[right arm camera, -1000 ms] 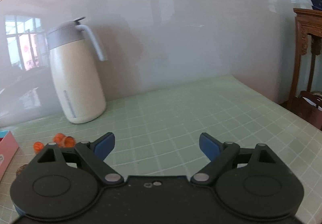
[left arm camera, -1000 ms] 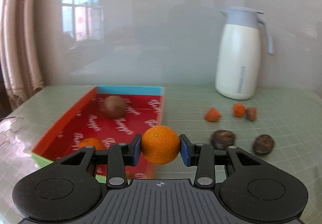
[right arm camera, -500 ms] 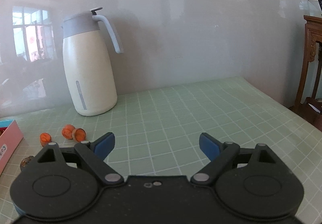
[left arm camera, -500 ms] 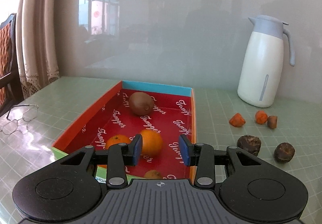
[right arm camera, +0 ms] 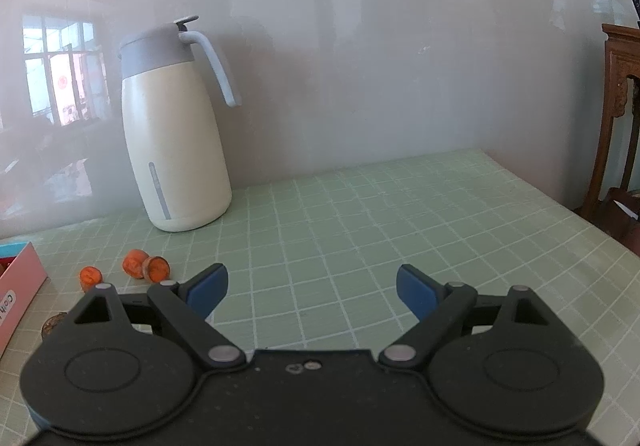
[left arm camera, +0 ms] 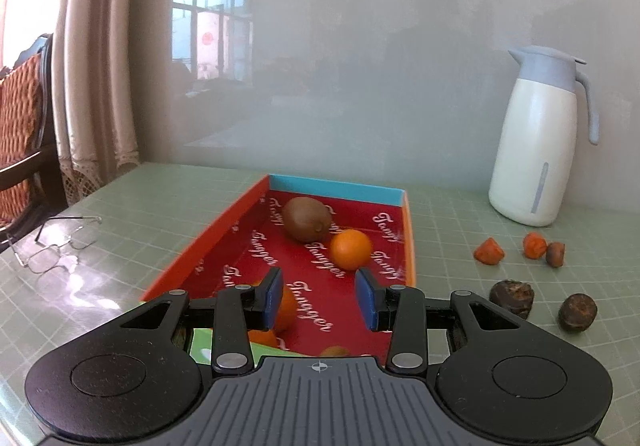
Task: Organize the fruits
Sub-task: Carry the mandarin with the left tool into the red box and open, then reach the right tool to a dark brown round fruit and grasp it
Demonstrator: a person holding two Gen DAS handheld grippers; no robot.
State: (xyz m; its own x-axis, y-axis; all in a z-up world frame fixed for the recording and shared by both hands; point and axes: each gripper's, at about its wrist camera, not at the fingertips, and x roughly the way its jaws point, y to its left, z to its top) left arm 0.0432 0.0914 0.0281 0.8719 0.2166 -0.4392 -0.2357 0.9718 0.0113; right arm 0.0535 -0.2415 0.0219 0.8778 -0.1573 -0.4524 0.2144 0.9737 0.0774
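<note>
A red box (left arm camera: 224,246) with a blue far wall lies on the green table. In it are a brown kiwi (left arm camera: 307,219), an orange (left arm camera: 351,249) beside the kiwi, and another orange (left arm camera: 286,309) partly hidden behind my left finger. My left gripper (left arm camera: 319,298) is open and empty above the box's near end. On the table right of the box lie two dark brown fruits (left arm camera: 512,298) and three small orange pieces (left arm camera: 489,250). My right gripper (right arm camera: 311,288) is open and empty above bare table, with the orange pieces (right arm camera: 138,268) to its left.
A white jug with a grey lid (left arm camera: 536,149) stands at the back by the wall; it also shows in the right wrist view (right arm camera: 172,133). Spectacles (left arm camera: 56,246) lie left of the box. A chair (left arm camera: 24,149) stands at far left, wooden furniture (right arm camera: 620,125) at far right.
My left gripper let go of the orange, which now lies in the box beside the kiwi; the gripper has drawn back. My right gripper has swung left, bringing the jug nearer the centre.
</note>
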